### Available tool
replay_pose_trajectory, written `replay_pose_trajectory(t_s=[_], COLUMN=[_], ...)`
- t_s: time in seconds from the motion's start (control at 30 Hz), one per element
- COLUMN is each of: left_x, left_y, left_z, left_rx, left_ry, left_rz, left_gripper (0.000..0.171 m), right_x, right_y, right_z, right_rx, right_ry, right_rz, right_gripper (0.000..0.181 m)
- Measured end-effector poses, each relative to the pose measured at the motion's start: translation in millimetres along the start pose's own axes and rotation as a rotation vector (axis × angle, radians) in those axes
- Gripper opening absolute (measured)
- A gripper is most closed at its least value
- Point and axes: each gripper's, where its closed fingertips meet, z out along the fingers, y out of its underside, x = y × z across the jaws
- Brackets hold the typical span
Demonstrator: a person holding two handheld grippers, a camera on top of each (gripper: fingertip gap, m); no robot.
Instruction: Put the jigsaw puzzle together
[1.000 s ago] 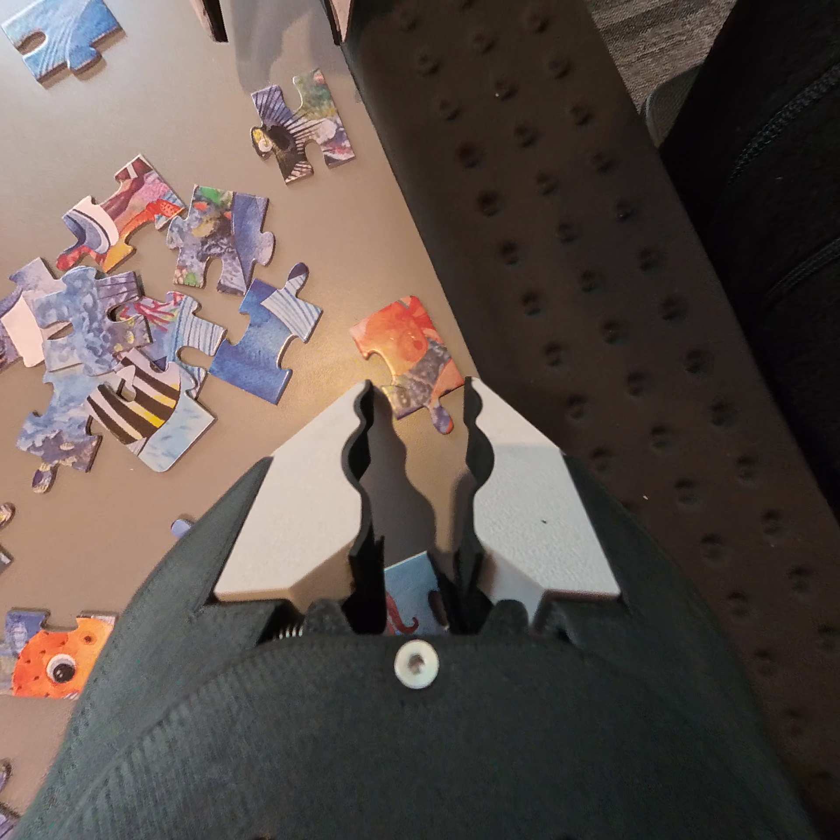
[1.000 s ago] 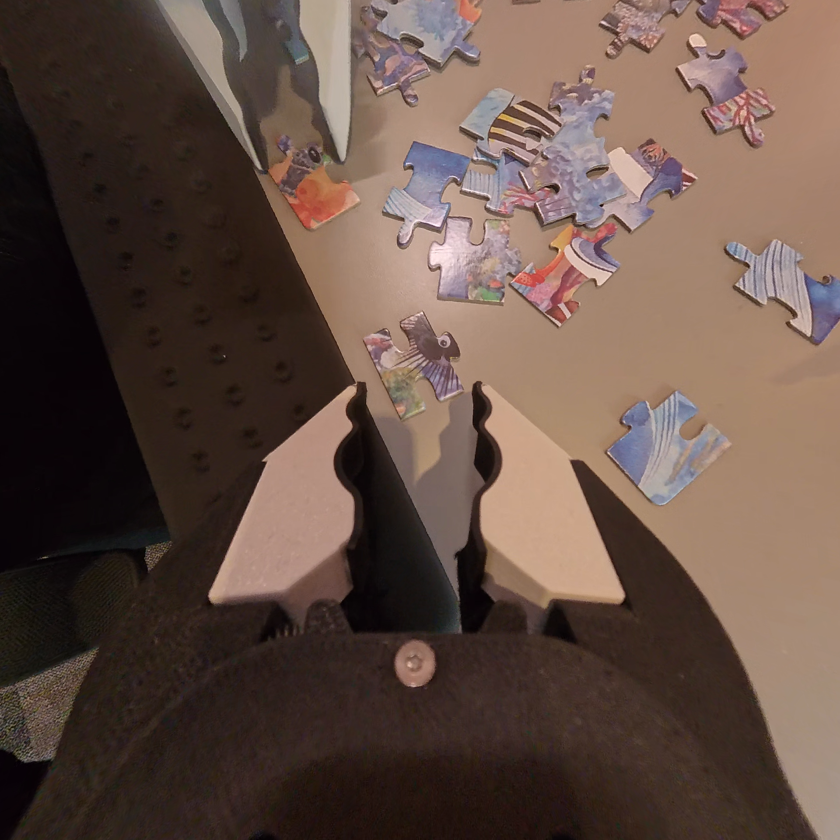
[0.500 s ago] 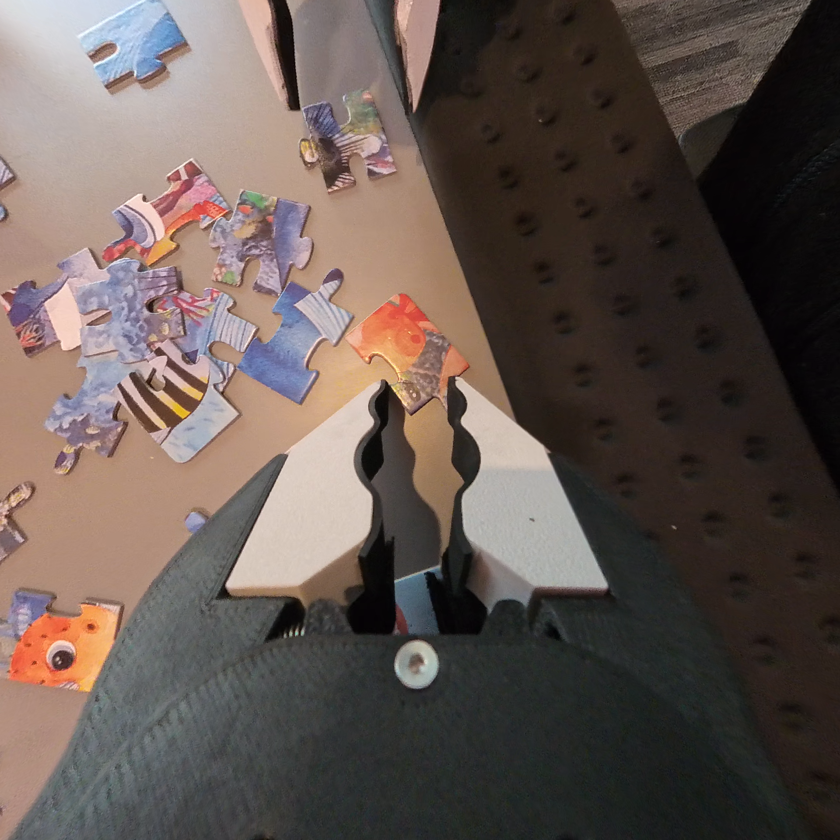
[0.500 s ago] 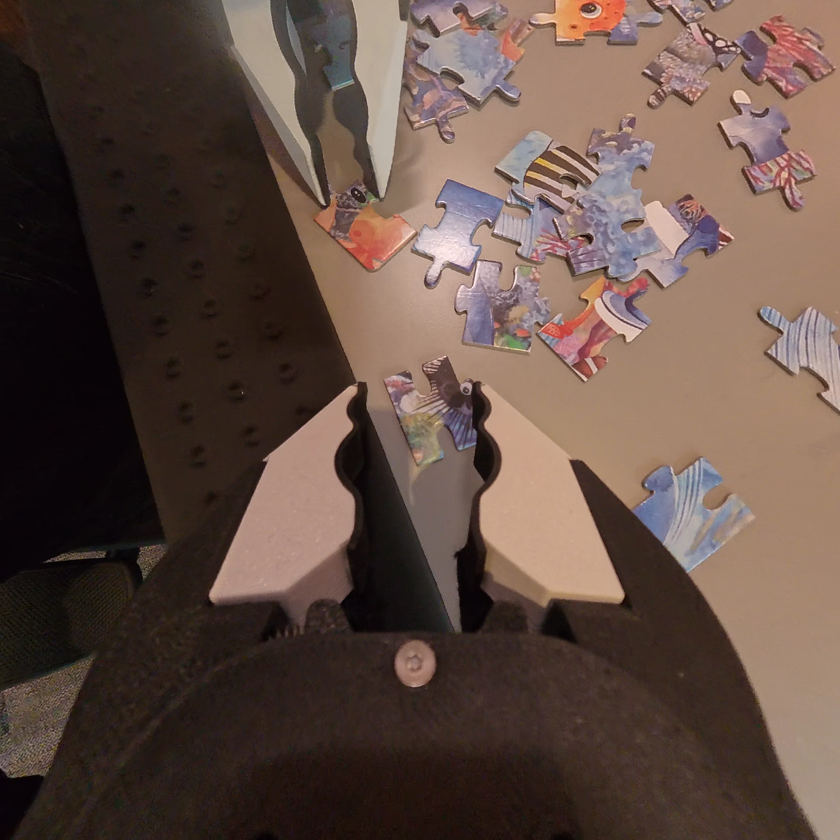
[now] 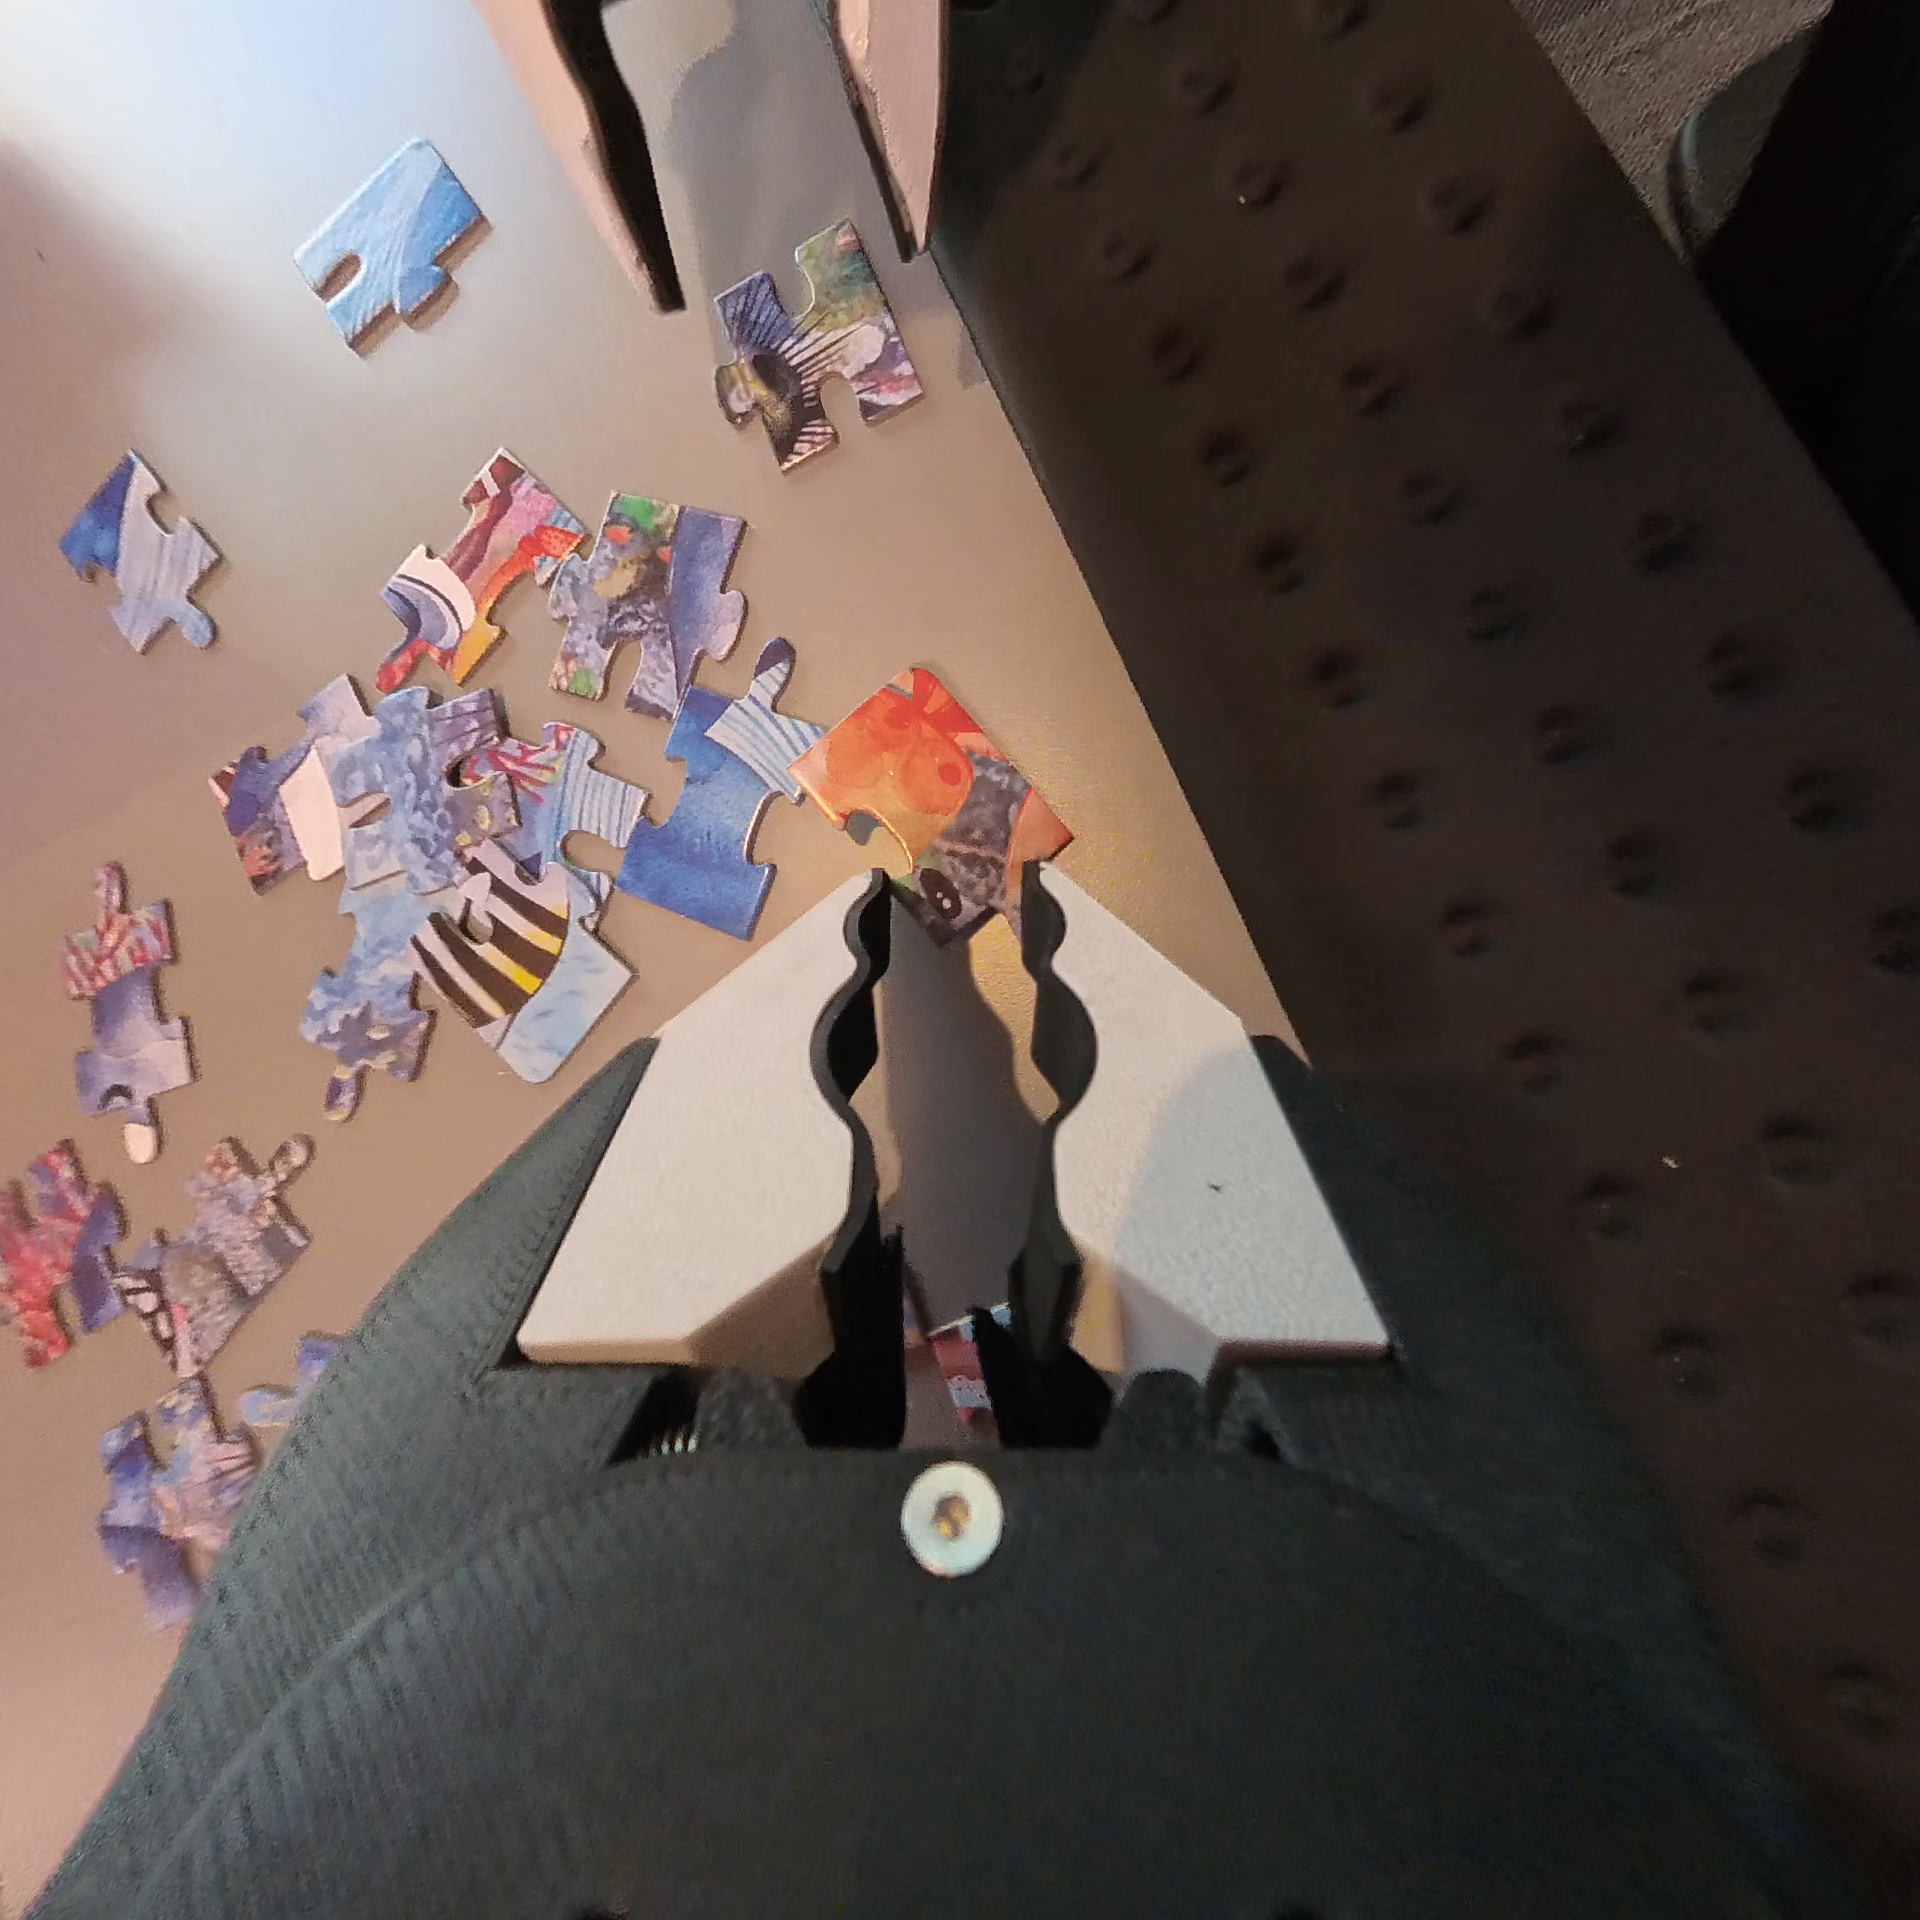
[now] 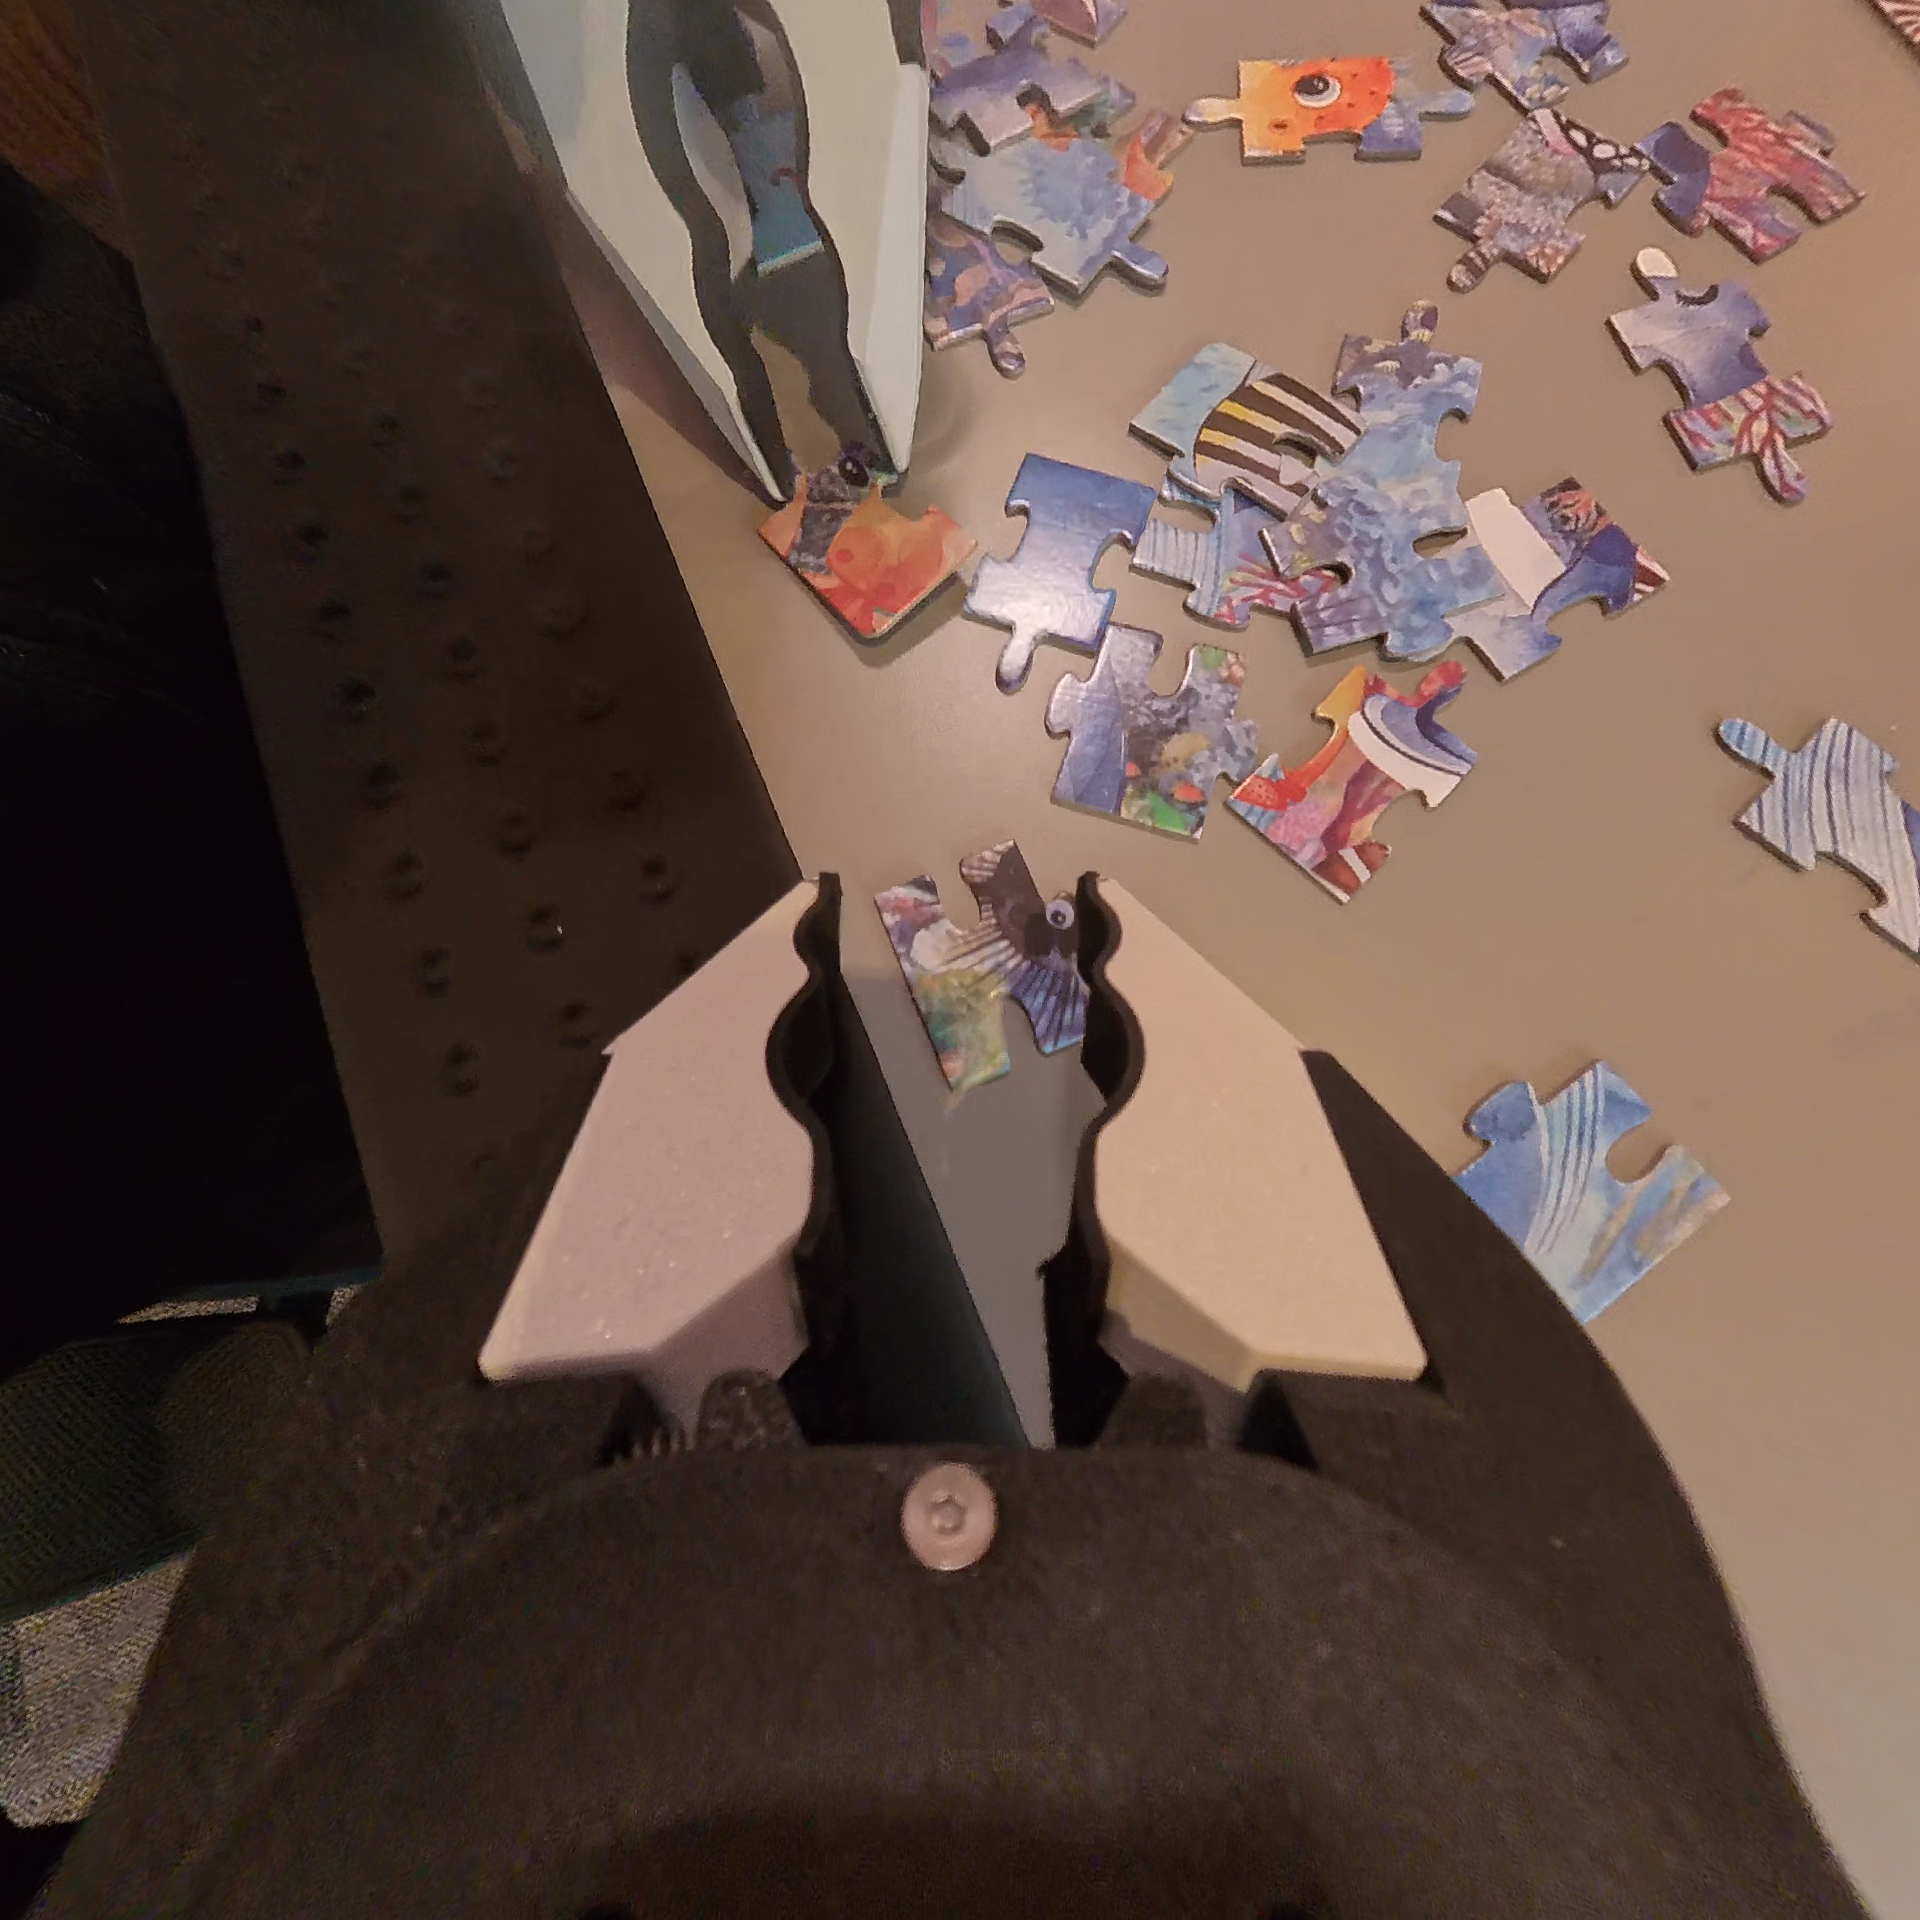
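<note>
left gripper [image 5: 954, 883] sits at mid-frame in its own view, jaws apart, tips straddling the near corner of the flat orange and grey cardboard puzzle piece [image 5: 930, 790], which lies on the grey worktop [image 5: 260, 416] right by the dark dimpled mat [image 5: 1455, 623]. whether the tips already touch it, i cannot tell.

over in the right wrist view, right gripper [image 6: 956, 883] hovers low, jaws apart too, bracketing the blue and purple striped-fish puzzle piece [image 6: 987, 966] at frame centre. the other loose pieces, among them the black and yellow striped piece [image 6: 1262, 426], are scattered across the upper right, none joined.

these pieces look light, thin and stiff, lying flat, so a grab from above may just slide them. my call: pinch across opposite edges, away from the tabs, or drag one to the worktop's edge to get under it.
</note>
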Motion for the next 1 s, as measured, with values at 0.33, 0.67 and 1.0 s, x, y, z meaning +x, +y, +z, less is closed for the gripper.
replay_pose_trajectory(t_s=[0.33,0.67,1.0], left_x=[-11.0,-23.8,-40.6], left_y=[-8.8,-32.1,-60.0], left_z=[-1.6,1.4,-6.9], left_rx=[-0.045,-0.008,0.114], left_ry=[-0.197,-0.293,-0.155], left_rz=[0.257,0.350,0.140], left_gripper=[0.024,0.024,0.021], right_x=[-4.0,-2.0,1.4], right_y=[-29.3,-44.1,-43.8], right_z=[24.7,42.9,14.0], right_rx=[0.045,0.055,0.055], right_ry=[-0.086,-0.188,-0.115], right_rz=[0.096,0.179,0.034], right_gripper=[0.042,0.016,0.000])
